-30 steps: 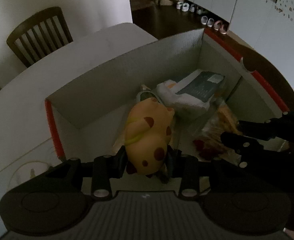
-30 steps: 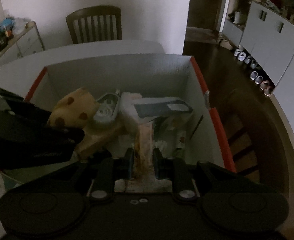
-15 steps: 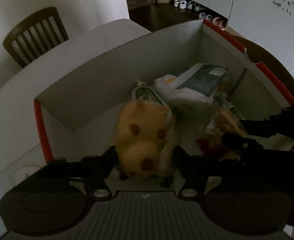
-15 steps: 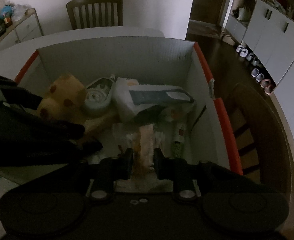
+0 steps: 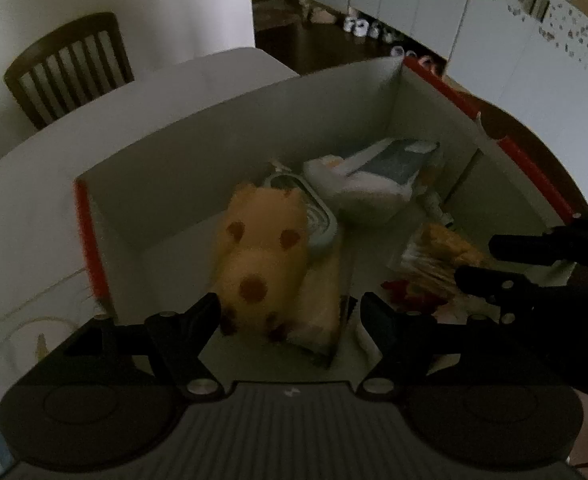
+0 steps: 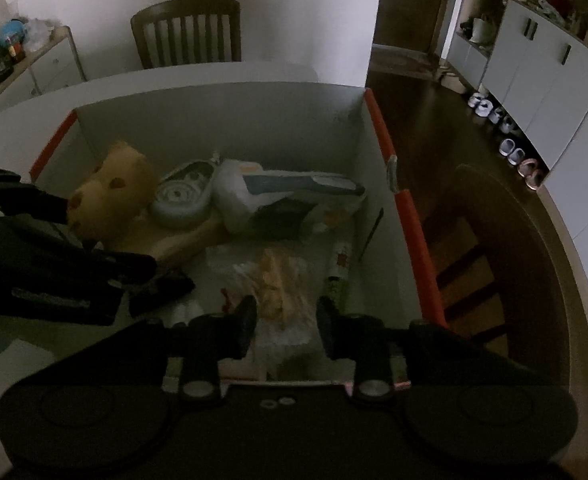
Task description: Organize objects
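A white cardboard box (image 5: 214, 152) with orange-red edges stands on the table. My left gripper (image 5: 290, 308) hangs over its near left part and its jaws are opening. A yellow plush toy (image 5: 262, 264) with brown spots lies blurred just beyond the fingertips, free of the pads. My right gripper (image 6: 287, 312) is over the near right part of the box (image 6: 234, 120), its jaws also opening. A clear bag of golden snacks (image 6: 278, 280) lies between the fingers, and the pads stand off it. The plush toy (image 6: 110, 196) rests against the left wall.
Inside the box lie a white and blue packet (image 6: 286, 192), a pale blue oval item (image 6: 182, 196) and a small tube (image 6: 336, 276). One wooden chair (image 6: 190, 28) stands behind the table, another chair (image 6: 494, 248) at the right. Shoes (image 6: 510, 148) line the dark floor.
Both grippers' jaws have parted. The plush toy has slipped from the left fingers deeper into the box. The snack bag is no longer pinched by the right fingers.
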A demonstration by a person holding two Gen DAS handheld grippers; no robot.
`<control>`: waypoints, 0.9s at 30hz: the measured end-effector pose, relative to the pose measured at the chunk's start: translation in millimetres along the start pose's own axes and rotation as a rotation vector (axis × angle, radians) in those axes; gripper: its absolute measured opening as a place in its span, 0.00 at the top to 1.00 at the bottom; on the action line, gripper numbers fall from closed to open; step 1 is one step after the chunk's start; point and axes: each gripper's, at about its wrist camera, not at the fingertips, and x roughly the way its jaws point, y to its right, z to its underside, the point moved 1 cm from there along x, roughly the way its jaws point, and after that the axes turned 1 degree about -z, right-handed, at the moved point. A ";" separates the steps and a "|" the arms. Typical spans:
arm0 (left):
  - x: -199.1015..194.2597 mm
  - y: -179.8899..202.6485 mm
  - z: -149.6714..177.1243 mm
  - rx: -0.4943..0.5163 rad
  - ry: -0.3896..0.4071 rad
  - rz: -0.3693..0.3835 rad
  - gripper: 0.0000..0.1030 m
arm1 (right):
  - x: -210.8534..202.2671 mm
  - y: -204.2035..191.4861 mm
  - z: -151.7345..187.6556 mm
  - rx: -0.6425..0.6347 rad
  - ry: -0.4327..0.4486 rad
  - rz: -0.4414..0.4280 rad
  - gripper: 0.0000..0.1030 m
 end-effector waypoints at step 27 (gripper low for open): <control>-90.9 -42.0 41.0 -0.136 0.218 0.115 0.00 | -77.6 -19.4 11.2 0.019 0.217 -0.142 0.16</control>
